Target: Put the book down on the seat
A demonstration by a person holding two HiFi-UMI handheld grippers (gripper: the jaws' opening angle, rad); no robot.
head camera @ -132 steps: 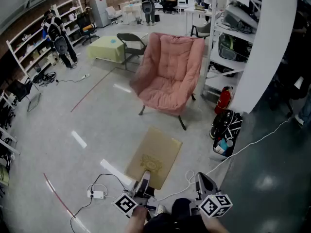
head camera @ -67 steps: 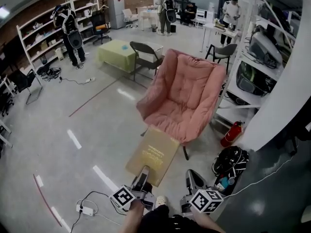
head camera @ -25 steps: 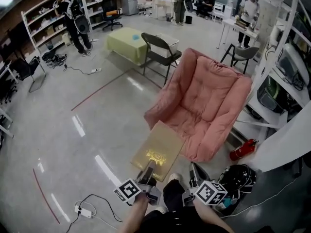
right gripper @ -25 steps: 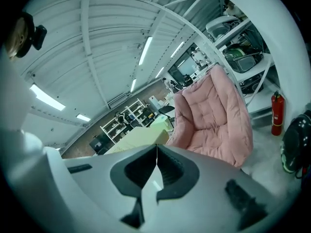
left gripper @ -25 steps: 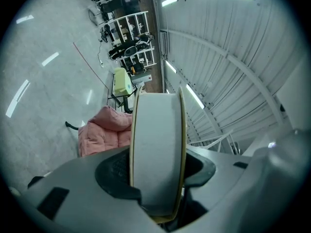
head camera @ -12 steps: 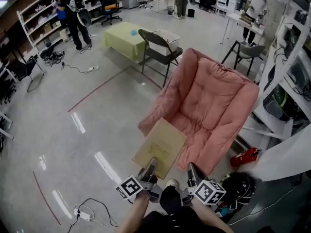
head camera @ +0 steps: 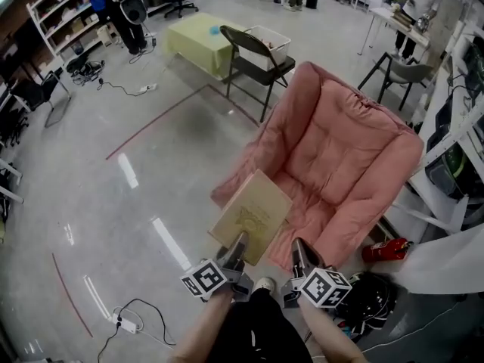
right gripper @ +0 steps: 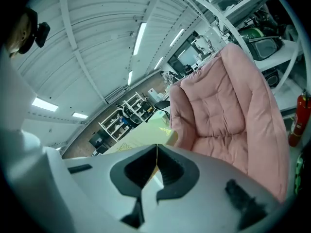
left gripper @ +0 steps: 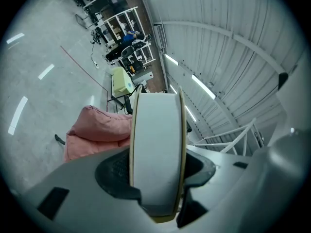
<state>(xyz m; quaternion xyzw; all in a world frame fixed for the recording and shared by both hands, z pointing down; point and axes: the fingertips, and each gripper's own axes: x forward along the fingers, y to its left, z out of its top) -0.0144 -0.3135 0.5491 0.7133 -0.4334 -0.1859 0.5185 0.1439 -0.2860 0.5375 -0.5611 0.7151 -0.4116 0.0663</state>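
book point(head camera: 252, 214), tan cover up, gripped at its near edge by the left hand-held gripper point(head camera: 237, 248), held out over the near left edge of the seat point(head camera: 316, 212) of the pink armchair point(head camera: 355, 138), right hand-held gripper point(head camera: 296, 250) just beside it at right, jaws closed together on nothing

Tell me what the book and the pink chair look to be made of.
Book: probably a stiff board cover, matte tan with a gold-looking emblem; it is flat though held by one edge. The white page block suggests paper.
Pink chair: soft padded fabric, matte, shown by quilted stitching and creases; exact cloth unclear.
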